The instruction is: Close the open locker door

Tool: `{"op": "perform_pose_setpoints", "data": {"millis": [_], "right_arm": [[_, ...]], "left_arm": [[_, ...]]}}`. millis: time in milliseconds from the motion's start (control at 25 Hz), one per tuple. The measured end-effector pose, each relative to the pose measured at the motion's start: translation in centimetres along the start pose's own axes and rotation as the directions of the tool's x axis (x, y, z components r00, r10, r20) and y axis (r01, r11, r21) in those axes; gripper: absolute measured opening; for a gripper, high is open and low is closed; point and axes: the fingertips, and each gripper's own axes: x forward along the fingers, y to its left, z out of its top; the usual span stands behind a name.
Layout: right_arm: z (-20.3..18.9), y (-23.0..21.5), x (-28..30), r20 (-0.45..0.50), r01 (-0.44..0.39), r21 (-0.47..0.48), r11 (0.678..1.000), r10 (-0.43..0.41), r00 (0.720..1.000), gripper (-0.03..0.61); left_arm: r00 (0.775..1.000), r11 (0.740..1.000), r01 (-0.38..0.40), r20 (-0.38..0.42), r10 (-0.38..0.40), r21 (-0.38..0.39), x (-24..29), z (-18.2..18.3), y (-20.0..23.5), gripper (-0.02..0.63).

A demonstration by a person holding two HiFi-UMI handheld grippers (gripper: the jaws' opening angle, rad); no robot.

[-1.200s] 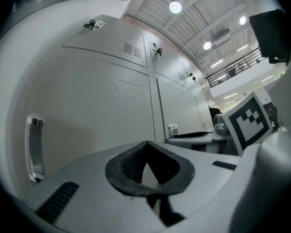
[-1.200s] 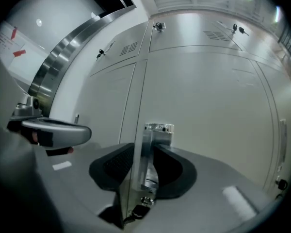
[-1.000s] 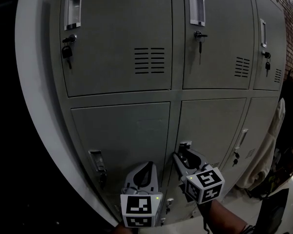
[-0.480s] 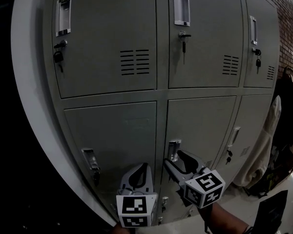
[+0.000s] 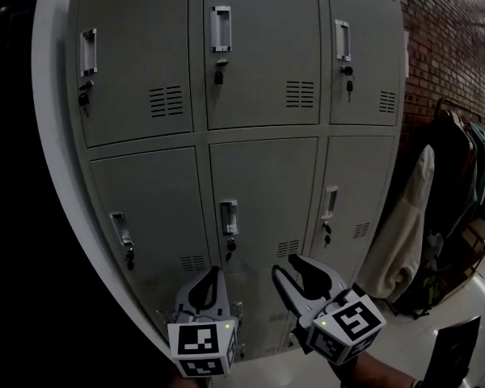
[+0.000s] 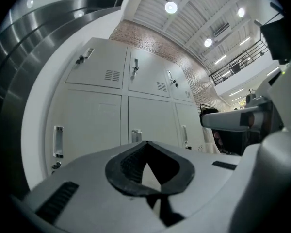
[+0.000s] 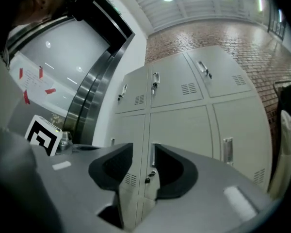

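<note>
Grey lockers [image 5: 259,184] stand closed; left gripper [image 5: 214,272] pinched together, empty; right gripper [image 5: 286,265] closing on air.

Dim room on my feed.
Brick wall [image 5: 449,47] at right, clothes rack [image 5: 466,156] near it, pale glossy floor [image 5: 400,342].

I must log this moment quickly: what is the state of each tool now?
Left tool: closed, holding nothing.
Right tool: open, nothing between its jaws, which are closing.
</note>
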Motion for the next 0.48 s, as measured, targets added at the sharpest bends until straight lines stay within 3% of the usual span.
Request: {"op": "perform_pose_setpoints", "data": {"millis": [280, 480], "right_arm": [[1.2, 0.8, -15.9, -0.048, 0.008, 0.017, 1.000, -0.007, 0.999, 0.063], [2.4, 2.9, -23.7, -0.069, 0.005, 0.042, 0.999, -0.002, 0.998, 0.013]], "left_arm": [[0.999, 0.999, -0.040, -0.017, 0.040, -0.006, -11.7, 0.8, -11.0, 0.003], [0.998, 0.999, -0.053, -0.046, 0.053, 0.008, -19.1, 2.1, -16.5, 0.003]]}}
